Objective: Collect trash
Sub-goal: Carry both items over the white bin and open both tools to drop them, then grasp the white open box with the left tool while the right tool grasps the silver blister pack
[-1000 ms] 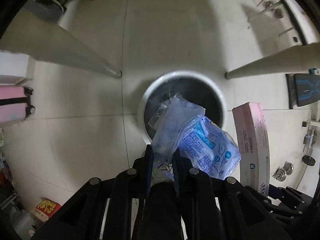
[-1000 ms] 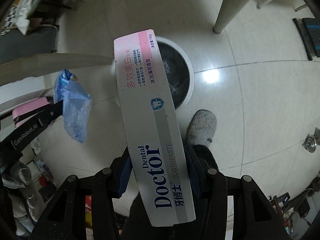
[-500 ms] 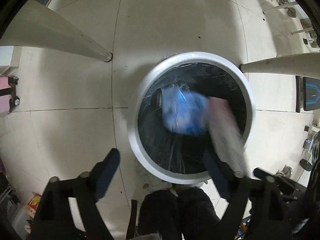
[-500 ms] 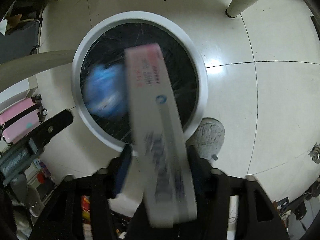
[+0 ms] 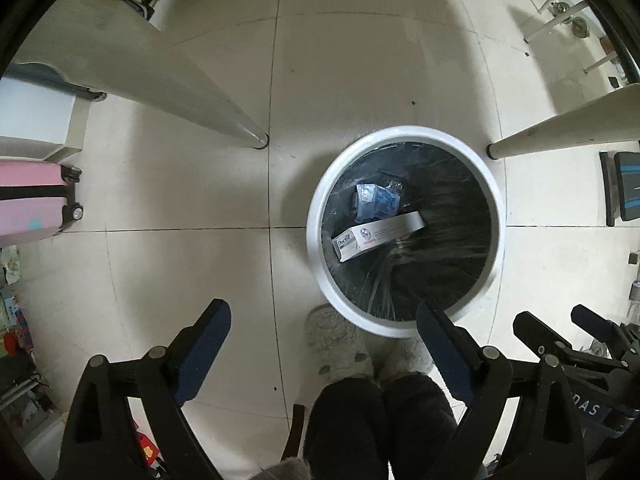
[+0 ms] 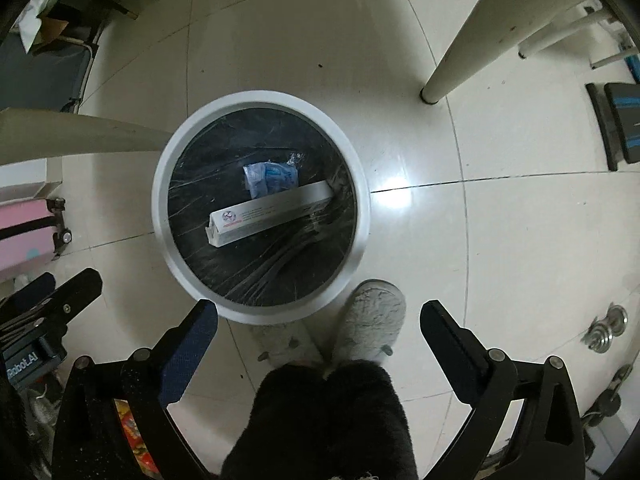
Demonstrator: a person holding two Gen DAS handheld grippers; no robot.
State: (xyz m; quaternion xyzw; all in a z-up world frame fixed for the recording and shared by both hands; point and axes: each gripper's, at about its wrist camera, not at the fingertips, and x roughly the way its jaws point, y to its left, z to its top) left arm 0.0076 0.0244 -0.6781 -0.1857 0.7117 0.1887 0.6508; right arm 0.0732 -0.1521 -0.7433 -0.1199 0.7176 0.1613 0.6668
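**A:** What does your left wrist view give you?

**B:** Your left gripper (image 5: pixel 323 322) points down at the tiled floor (image 5: pixel 180 184), and its jaws have just been opening; they now stand wide with nothing between them. Ahead and to the right is the white-rimmed bin (image 5: pixel 316 208) with its black liner. In the bottom lie the blue plastic wrapper (image 5: pixel 376 199) and the toothpaste box (image 5: pixel 378 236), the box just below the wrapper and touching it. Two table legs (image 5: pixel 224 120) stand on either side of the bin. Your grey slippers (image 5: pixel 336 340) are at the bin's near edge. The right gripper's fingers (image 5: pixel 532 330) show at the lower right.

**A:** And the right wrist view?

**B:** Your right gripper (image 6: pixel 319 320) also points down, and its jaws have just been opening too; they are spread wide and empty. The bin (image 6: pixel 160 200) sits ahead, slightly left. Inside, the toothpaste box (image 6: pixel 272 212) lies slantwise on the liner, with the blue wrapper (image 6: pixel 270 178) against its upper side. One slipper (image 6: pixel 372 316) touches the bin's rim. A pink suitcase (image 6: pixel 24 232) stands at the left edge.
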